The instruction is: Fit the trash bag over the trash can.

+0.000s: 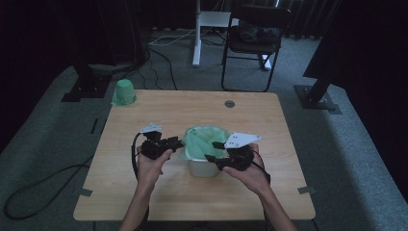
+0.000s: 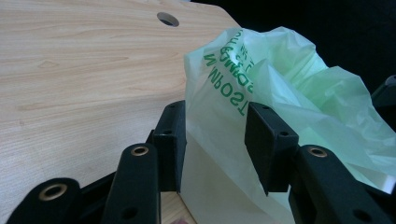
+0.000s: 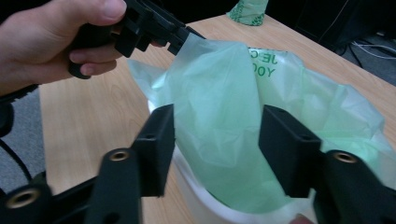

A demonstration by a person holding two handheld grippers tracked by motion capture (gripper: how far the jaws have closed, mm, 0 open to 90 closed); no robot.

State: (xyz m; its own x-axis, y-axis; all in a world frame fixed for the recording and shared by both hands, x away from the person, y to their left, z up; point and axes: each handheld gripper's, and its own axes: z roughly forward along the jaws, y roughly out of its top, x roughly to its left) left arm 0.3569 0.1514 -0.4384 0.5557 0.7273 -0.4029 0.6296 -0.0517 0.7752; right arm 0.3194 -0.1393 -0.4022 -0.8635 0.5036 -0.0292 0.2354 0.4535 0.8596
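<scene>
Dark curtains and grey carpet ring your wooden worktop [image 1: 192, 192], with a folding chair [image 1: 252, 36] behind it. From the high view, one small white bin [image 1: 204, 167] sits mid-worktop with one green bag [image 1: 204, 139] in it, your left claw [image 1: 174, 142] at its left rim and your right claw [image 1: 214, 151] at its right. A second green bundle [image 1: 124, 92] waits at the far left corner.

In the left gripper view, your left claw [image 2: 215, 140] stands spread, with the bag's [image 2: 280, 93] printed edge and the bin wall [image 2: 210, 186] between the jaws, not pinched.

In the right gripper view, your right claw [image 3: 217, 149] is spread too, astride a raised fold of bag [image 3: 219, 116]; farther off, your left claw [image 3: 180, 39] meets the far edge.

I judge the lining half done: the bag is in, but its mouth stands bunched and is not yet folded over the rim.
</scene>
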